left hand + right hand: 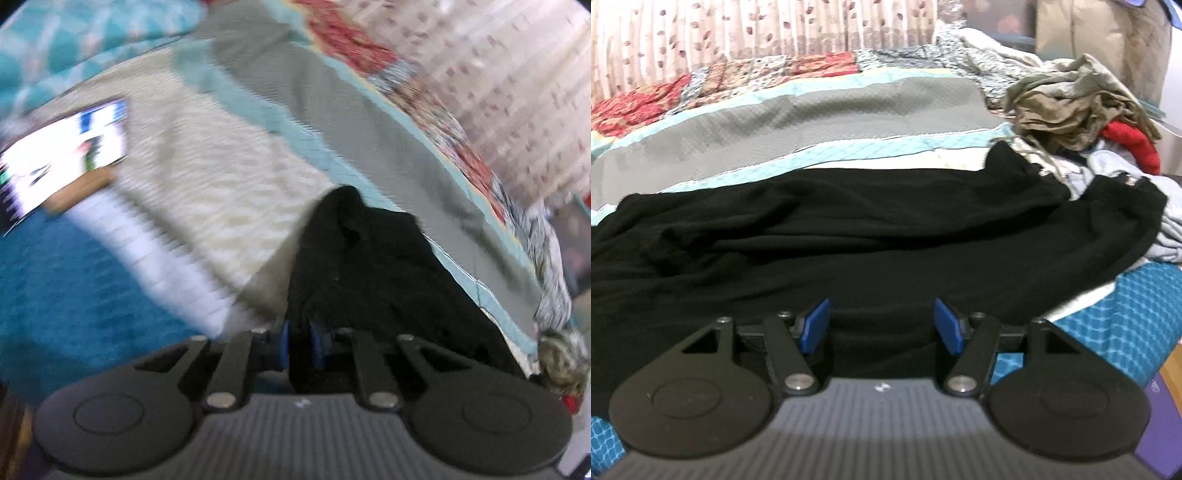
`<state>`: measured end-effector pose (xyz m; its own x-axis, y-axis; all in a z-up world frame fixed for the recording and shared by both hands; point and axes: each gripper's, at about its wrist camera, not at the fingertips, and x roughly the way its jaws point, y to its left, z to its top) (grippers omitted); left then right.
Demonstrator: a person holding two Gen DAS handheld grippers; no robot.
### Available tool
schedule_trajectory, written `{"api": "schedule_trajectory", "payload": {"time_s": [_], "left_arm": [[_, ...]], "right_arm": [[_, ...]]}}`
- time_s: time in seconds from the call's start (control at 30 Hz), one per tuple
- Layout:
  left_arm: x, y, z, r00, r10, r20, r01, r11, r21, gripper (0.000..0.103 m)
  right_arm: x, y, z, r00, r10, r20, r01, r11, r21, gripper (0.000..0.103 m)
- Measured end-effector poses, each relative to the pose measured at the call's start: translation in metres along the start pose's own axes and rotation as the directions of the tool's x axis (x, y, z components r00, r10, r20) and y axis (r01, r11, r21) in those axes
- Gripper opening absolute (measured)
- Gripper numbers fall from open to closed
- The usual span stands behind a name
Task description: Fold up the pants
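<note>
A: Black pants (849,229) lay across the bed's quilt (798,110). Left gripper (300,345) had its fingers pinched tight on one end.

B: Right gripper (881,325)?

A: Fingers approx half open, empty, over the cloth. Prob. first fold; next needs a 2nd grip. Laundry pile (1082,107) nearby.

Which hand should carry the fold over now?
Probably left. The left gripper is already shut on the black pants. The right gripper hovers open over the spread pants, gripping nothing.
</note>
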<state>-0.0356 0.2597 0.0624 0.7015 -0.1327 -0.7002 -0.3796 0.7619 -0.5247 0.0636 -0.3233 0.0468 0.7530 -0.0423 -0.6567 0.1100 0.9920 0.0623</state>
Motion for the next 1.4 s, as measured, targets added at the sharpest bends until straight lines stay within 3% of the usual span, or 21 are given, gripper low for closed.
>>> {"api": "schedule_trajectory", "payload": {"time_s": [0.07, 0.13, 0.27, 0.43, 0.5, 0.57, 0.7, 0.83, 0.9, 0.93, 0.97, 1.0, 1.07, 1.13, 1.17, 1.23, 1.27, 1.3, 1.33, 1.37, 1.4], "left_arm": [[0.000, 0.021, -0.015, 0.998, 0.031, -0.048, -0.033, 0.999, -0.039, 0.014], [0.008, 0.031, -0.030, 0.992, 0.089, -0.089, -0.094, 0.994, -0.057, 0.029], [-0.005, 0.023, -0.027, 0.994, 0.102, -0.030, -0.104, 0.992, -0.069, 0.050], [-0.001, -0.021, 0.020, 0.986, 0.135, 0.099, -0.144, 0.985, 0.093, 0.063], [0.021, -0.049, 0.040, 0.980, 0.141, 0.137, -0.168, 0.964, 0.206, 0.085], [0.053, -0.081, 0.058, 0.974, 0.150, 0.169, -0.198, 0.928, 0.316, 0.096], [0.123, -0.128, 0.078, 0.976, 0.166, 0.144, -0.213, 0.872, 0.441, 0.097], [0.187, -0.146, 0.077, 0.969, 0.221, 0.116, -0.248, 0.825, 0.508, 0.091], [0.208, -0.153, 0.069, 0.967, 0.237, 0.096, -0.251, 0.807, 0.535, 0.068], [0.217, -0.156, 0.064, 0.959, 0.261, 0.113, -0.279, 0.780, 0.560, 0.055], [0.225, -0.159, 0.056, 0.947, 0.296, 0.129, -0.312, 0.737, 0.600, 0.050], [0.227, -0.160, 0.052, 0.941, 0.304, 0.146, -0.327, 0.714, 0.619, 0.048], [0.218, -0.158, 0.053, 0.941, 0.290, 0.177, -0.336, 0.727, 0.599, 0.045], [0.202, -0.152, 0.066, 0.926, 0.296, 0.234, -0.376, 0.764, 0.524, 0.042], [0.188, -0.143, 0.073, 0.921, 0.286, 0.266, -0.381, 0.804, 0.457, 0.041], [0.172, -0.132, 0.083, 0.899, 0.299, 0.319, -0.404, 0.848, 0.344, 0.041], [0.170, -0.126, 0.086, 0.882, 0.328, 0.339, -0.431, 0.852, 0.298, 0.041], [0.173, -0.121, 0.088, 0.880, 0.342, 0.329, -0.438, 0.853, 0.283, 0.041], [0.180, -0.118, 0.089, 0.890, 0.349, 0.293, -0.430, 0.856, 0.285, 0.042], [0.186, -0.117, 0.088, 0.893, 0.362, 0.266, -0.433, 0.854, 0.289, 0.044], [0.189, -0.117, 0.086, 0.891, 0.372, 0.259, -0.440, 0.848, 0.294, 0.047]], "right_arm": [[0.007, 0.006, -0.003, 1.000, 0.017, -0.020, -0.017, 1.000, -0.006, 0.065], [0.015, 0.013, -0.006, 0.998, 0.035, -0.049, -0.036, 0.999, -0.009, 0.065], [0.018, 0.015, -0.003, 0.996, 0.066, -0.061, -0.068, 0.997, -0.026, 0.065], [0.017, -0.020, 0.024, 1.000, 0.004, 0.010, -0.004, 1.000, 0.014, 0.065], [0.021, -0.046, 0.044, 0.998, -0.048, 0.038, 0.045, 0.997, 0.067, 0.065], [0.028, -0.074, 0.068, 0.992, -0.100, 0.070, 0.091, 0.988, 0.125, 0.067], [0.063, -0.110, 0.119, 0.973, -0.210, 0.099, 0.199, 0.973, 0.115, 0.079], [0.121, -0.134, 0.158, 0.961, -0.275, 0.012, 0.273, 0.957, 0.102, 0.080], [0.154, -0.142, 0.165, 0.953, -0.294, -0.069, 0.299, 0.952, 0.072, 0.079], [0.170, -0.145, 0.165, 0.948, -0.293, -0.126, 0.302, 0.951, 0.062, 0.068], [0.180, -0.151, 0.162, 0.945, -0.278, -0.173, 0.292, 0.955, 0.059, 0.028], [0.191, -0.154, 0.160, 0.941, -0.265, -0.212, 0.283, 0.957, 0.059, 0.015], [0.188, -0.153, 0.164, 0.946, -0.284, -0.153, 0.299, 0.950, 0.087, 0.014], [0.168, -0.149, 0.176, 0.950, -0.311, 0.015, 0.306, 0.941, 0.144, 0.012], [0.158, -0.148, 0.183, 0.942, -0.318, 0.108, 0.297, 0.939, 0.171, 0.012], [0.143, -0.142, 0.198, 0.894, -0.357, 0.270, 0.307, 0.928, 0.212, 0.004], [0.145, -0.141, 0.207, 0.881, -0.378, 0.286, 0.320, 0.919, 0.228, 0.005], [0.152, -0.141, 0.215, 0.881, -0.383, 0.279, 0.319, 0.915, 0.249, 0.010], [0.163, -0.143, 0.220, 0.891, -0.376, 0.252, 0.310, 0.913, 0.267, 0.017], [0.179, -0.144, 0.225, 0.911, -0.363, 0.194, 0.306, 0.913, 0.270, 0.035], [0.191, -0.146, 0.228, 0.920, -0.367, 0.137, 0.322, 0.909, 0.266, 0.039]]}}
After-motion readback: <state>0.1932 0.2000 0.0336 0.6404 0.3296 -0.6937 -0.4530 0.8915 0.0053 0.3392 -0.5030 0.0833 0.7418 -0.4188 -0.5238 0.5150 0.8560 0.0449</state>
